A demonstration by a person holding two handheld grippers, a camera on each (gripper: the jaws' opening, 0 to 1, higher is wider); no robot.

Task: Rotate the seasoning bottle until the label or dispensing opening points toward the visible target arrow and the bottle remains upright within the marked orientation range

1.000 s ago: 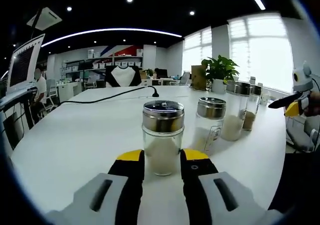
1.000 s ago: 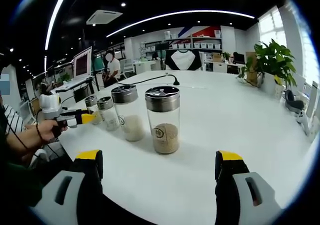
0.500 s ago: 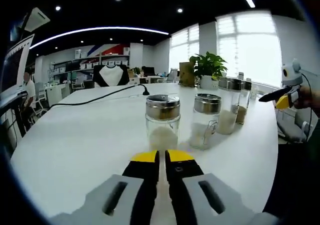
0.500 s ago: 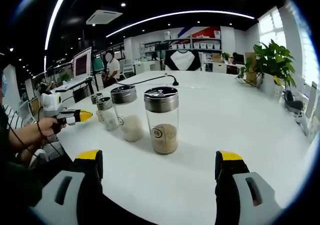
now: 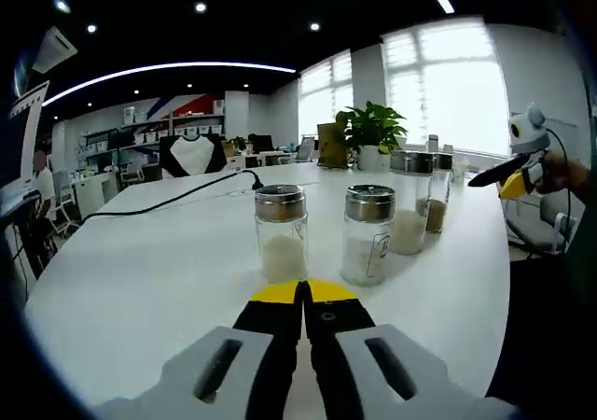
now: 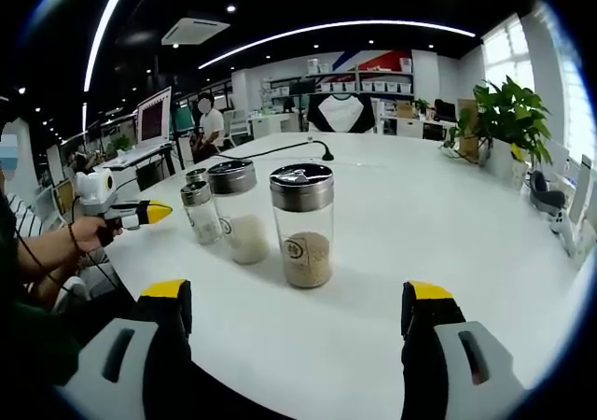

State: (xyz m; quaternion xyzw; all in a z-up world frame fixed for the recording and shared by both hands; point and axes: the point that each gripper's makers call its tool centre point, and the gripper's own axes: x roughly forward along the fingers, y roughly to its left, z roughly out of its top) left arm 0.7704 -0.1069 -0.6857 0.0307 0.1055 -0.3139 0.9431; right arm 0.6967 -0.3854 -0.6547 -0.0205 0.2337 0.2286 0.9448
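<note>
Left gripper view: the left gripper (image 5: 304, 294) has let go of the seasoning bottle (image 5: 281, 232), backed off and pinched tight on nothing — the bottle stands upright just beyond. The right gripper (image 6: 297, 311) waits wide — that turn looks done.

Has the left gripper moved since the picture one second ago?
Yes. The left gripper has drawn back from the nearest seasoning bottle and shut; in the right gripper view it now sits clear of the bottle row.
</note>
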